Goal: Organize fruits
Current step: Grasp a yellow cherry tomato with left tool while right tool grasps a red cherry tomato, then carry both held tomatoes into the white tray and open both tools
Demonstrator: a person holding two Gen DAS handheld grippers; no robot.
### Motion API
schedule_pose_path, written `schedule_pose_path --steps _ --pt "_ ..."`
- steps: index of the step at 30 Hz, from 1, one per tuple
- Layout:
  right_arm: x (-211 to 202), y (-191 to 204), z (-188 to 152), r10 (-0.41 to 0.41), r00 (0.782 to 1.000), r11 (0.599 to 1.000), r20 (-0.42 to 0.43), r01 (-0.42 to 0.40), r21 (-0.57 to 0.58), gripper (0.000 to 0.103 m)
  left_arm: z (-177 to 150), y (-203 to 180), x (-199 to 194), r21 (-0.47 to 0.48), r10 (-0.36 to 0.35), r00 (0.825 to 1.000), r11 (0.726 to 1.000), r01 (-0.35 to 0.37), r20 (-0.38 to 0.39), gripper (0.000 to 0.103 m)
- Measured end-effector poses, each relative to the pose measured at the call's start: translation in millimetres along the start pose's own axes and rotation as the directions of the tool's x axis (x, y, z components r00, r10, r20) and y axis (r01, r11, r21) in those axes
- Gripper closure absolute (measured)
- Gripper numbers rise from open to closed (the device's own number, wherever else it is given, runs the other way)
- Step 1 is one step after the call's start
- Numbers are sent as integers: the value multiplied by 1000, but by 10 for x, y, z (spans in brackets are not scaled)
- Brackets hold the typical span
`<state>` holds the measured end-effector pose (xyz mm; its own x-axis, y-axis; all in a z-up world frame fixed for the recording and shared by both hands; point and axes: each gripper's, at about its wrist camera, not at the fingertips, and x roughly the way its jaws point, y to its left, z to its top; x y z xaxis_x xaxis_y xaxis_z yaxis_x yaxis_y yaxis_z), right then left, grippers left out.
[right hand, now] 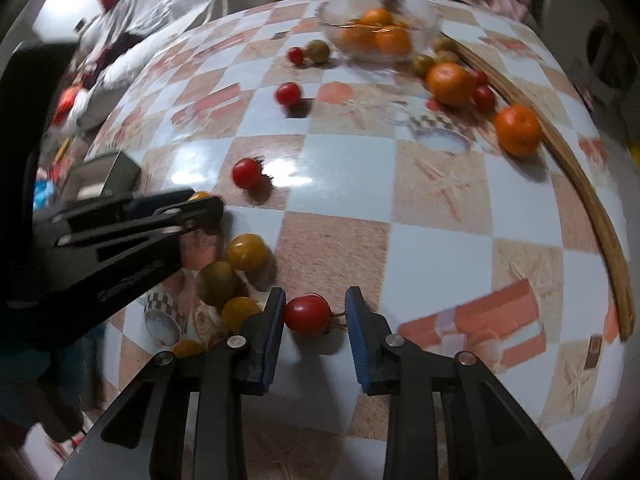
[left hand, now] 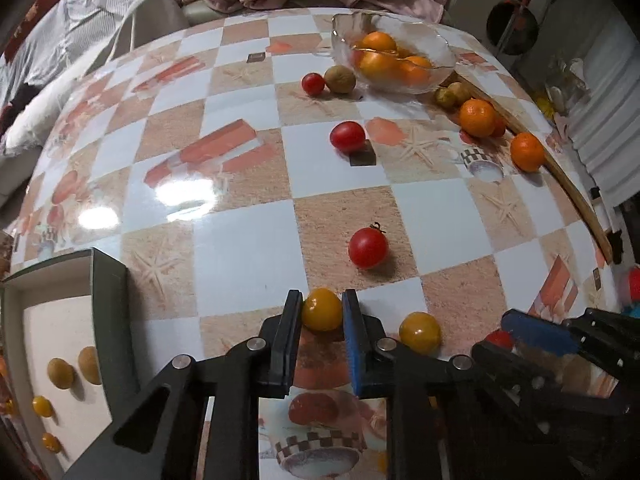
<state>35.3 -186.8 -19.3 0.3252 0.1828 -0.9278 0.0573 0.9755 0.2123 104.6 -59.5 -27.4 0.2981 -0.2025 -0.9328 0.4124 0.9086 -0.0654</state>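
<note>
In the left wrist view, the left gripper (left hand: 322, 308) reaches forward low over the checkered table (left hand: 240, 240), at the bottom centre of the frame. Its jaws are narrow and press a yellow tomato (left hand: 321, 309) on both sides. A second yellow tomato (left hand: 420, 332) lies just to the right, and a box (left hand: 108, 300) with small fruits is at lower left. In the right wrist view, the right gripper (right hand: 316, 312) is also low at bottom centre. Its jaws are wider; a red tomato (right hand: 307, 315) lies between them, touching the left finger and apart from the right one. The glass bowl (right hand: 380, 28) with oranges is at the top.
</note>
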Motion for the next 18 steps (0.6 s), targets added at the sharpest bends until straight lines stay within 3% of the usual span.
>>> schedule_pose_path --steps 9,18 --pt "-146 -84 5 20 1000 997 -2 -20 74 70 -139 171 -277 -60 -31 1000 998 31 3 82" --pt "-258 175 105 38 999 998 8 -39 41 70 -278 451 -611 -115 -13 999 993 17 39 82"
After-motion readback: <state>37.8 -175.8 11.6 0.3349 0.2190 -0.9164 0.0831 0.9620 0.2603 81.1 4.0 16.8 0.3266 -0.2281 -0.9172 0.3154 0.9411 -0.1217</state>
